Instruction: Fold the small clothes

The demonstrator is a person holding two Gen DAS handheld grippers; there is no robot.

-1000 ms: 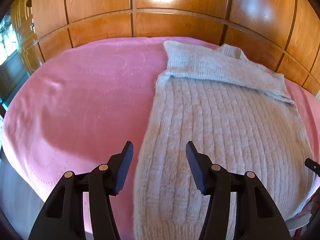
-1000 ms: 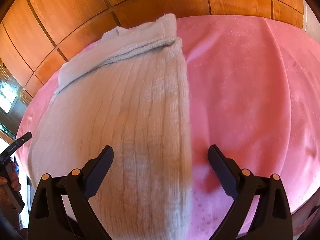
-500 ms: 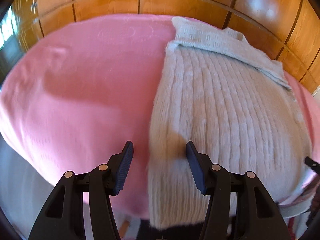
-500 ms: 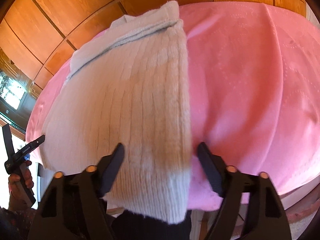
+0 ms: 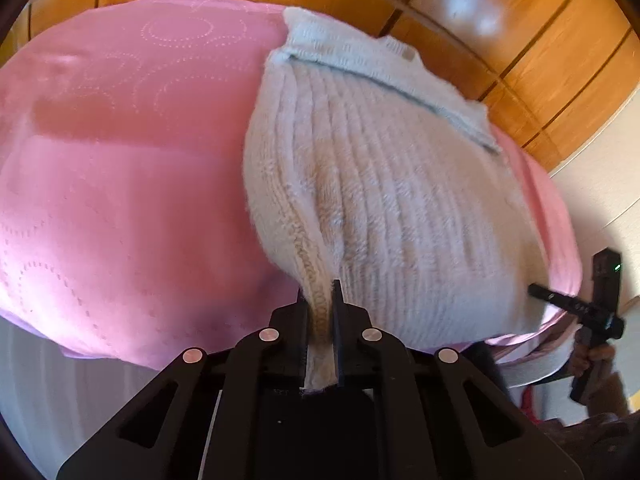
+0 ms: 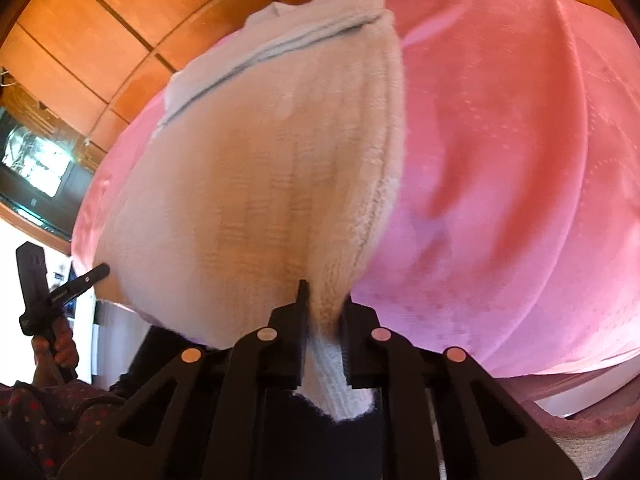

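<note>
Cream ribbed wool filled the left wrist view: the pale knitted sweater (image 5: pixel 380 184) lay along a pink bedspread with dotted circle patterns (image 5: pixel 120 160), its far end already doubled over into a band near the wood-panelled wall (image 5: pixel 520 40). We saw the black left gripper (image 5: pixel 322 320) clenched on the near left corner of the hem, the knitted edge bunched into a ridge between the two fingers and pulled up off the cover. We judged that hold to be for lifting the bottom edge so it could be carried toward the folded end. At the right margin the other black gripper showed small, held in a hand. In the right wrist view the same sweater (image 6: pixel 280 160) ran away from us over the pink bedspread (image 6: pixel 520 160), and the black right gripper (image 6: pixel 322 320) was pinched shut on the near right hem corner, a tongue of ribbed knit hanging down past the fingers. With both corners taken at matching points, we reckoned the hem could rise level and the fold land square instead of skewing. We saw no basket, drawer or other container in either view; the sweater rested only on the bed, near its front edge.
</note>
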